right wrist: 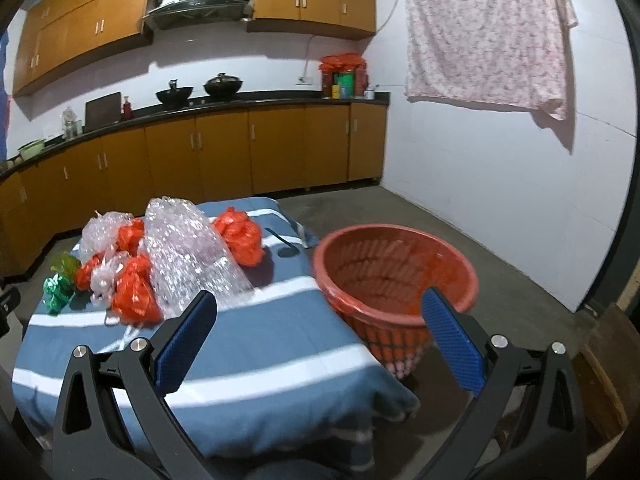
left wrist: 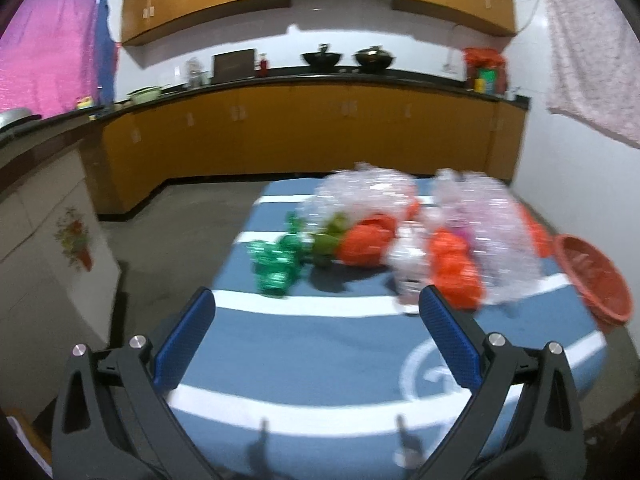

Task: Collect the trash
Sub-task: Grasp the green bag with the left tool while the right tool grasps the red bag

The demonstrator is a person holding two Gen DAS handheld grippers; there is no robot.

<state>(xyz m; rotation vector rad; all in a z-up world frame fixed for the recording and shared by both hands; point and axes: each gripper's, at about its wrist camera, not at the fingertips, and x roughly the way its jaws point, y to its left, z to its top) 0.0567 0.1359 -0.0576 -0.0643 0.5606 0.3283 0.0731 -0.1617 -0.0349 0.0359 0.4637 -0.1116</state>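
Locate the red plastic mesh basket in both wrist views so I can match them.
Left wrist: the red plastic mesh basket sits at the far right edge, partly cut off.
Right wrist: it stands right of centre, at the table's right edge, empty.
Shared landmark: the large clear bubble-wrap bundle on the blue striped cloth.

Blue cloth with white stripes, red basket, orange bags, green wrapper, blue fingers

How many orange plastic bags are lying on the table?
4: far one beside the big bubble wrap, one behind, one left, nearest one. More may be hidden.
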